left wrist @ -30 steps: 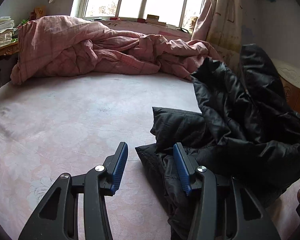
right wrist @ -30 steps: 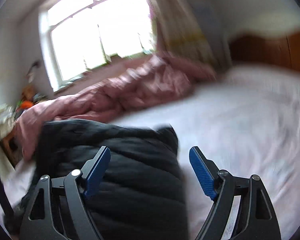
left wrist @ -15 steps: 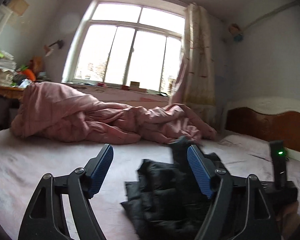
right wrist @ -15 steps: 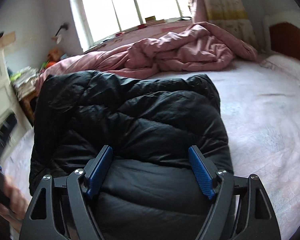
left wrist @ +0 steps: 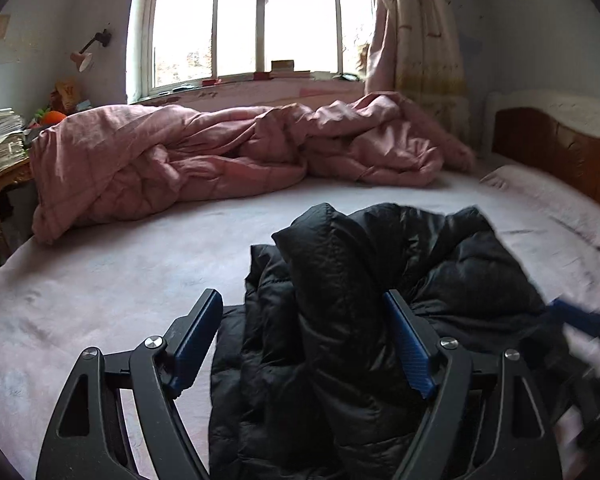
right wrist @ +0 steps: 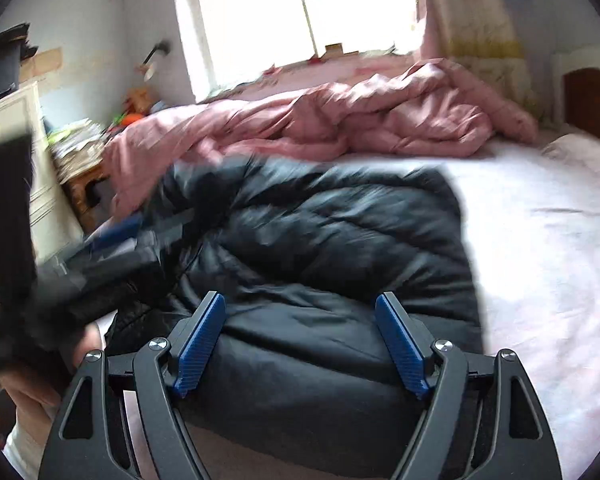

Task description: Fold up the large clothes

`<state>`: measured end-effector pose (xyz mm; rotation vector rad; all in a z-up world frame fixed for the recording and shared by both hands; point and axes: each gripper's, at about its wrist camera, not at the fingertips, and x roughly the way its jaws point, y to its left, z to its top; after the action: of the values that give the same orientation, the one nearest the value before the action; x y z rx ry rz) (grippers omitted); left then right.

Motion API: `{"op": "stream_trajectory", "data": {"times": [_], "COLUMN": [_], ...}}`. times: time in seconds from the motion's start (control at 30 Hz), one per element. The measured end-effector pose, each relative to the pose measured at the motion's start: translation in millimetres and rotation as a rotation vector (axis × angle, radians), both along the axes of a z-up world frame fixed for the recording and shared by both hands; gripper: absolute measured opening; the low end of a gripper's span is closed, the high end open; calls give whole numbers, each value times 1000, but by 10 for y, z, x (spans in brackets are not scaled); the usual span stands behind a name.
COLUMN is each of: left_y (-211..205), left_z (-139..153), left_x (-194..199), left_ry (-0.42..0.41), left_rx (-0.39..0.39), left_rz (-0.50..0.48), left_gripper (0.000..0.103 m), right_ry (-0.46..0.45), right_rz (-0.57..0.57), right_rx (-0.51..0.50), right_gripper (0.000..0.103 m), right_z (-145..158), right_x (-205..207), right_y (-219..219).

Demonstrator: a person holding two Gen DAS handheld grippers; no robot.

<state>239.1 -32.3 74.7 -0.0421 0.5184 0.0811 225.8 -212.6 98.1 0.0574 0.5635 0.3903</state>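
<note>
A black puffer jacket [left wrist: 380, 264] lies bunched on the pale pink bed sheet [left wrist: 120, 280]. My left gripper [left wrist: 300, 296] hovers over its near left part with its jaws opening. A raised fold of the jacket stands between the fingers, and the left pad is clear of it. In the right wrist view the jacket [right wrist: 320, 232] lies folded into a broad pad. My right gripper [right wrist: 300, 296] is open just above its near edge, gripping nothing. The left gripper [right wrist: 112, 240] shows there as a blur at the jacket's left side.
A rumpled pink quilt [left wrist: 220, 152] fills the far side of the bed under the window. A wooden headboard [left wrist: 560, 152] stands at the right. A desk stacked with papers [left wrist: 0, 140] and a white cabinet [right wrist: 16, 184] are at the left. A person's hand [right wrist: 40, 392] shows low left.
My left gripper's jaws have spread wide off the jacket's edge, and its view has swung up. My right gripper has shifted across the jacket, which now lies flatter beneath it.
</note>
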Motion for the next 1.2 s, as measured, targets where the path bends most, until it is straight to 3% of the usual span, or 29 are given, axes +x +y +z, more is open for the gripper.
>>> {"op": "stream_trajectory", "data": {"times": [0.2, 0.6, 0.7, 0.8, 0.87, 0.93, 1.07, 1.2], "left_y": [96, 267, 260, 276, 317, 331, 304, 403], "left_z": [-209, -377, -380, -405, -451, -484, -494, -368], "left_x": [-87, -77, -76, -44, -12, 8, 6, -90], "left_ry": [20, 81, 88, 115, 143, 165, 171, 122], "left_rx": [52, 43, 53, 44, 12, 3, 14, -86], "left_rz": [61, 95, 94, 84, 70, 64, 63, 29], "left_gripper": [80, 82, 82, 82, 82, 82, 82, 80], "right_ry": [-8, 43, 96, 226, 275, 282, 303, 357], "right_rz": [-134, -171, -142, -40, -37, -31, -29, -21], "right_rx": [-96, -115, -68, 68, 138, 138, 41, 105], "right_gripper": [80, 82, 82, 82, 84, 85, 86, 87], "right_z": [40, -47, -97, -230, -309, -343, -426, -549], "right_x": [27, 142, 234, 405, 473, 497, 548, 633], "right_y": [-170, -316, -387, -502, -569, -566, -444, -471]}}
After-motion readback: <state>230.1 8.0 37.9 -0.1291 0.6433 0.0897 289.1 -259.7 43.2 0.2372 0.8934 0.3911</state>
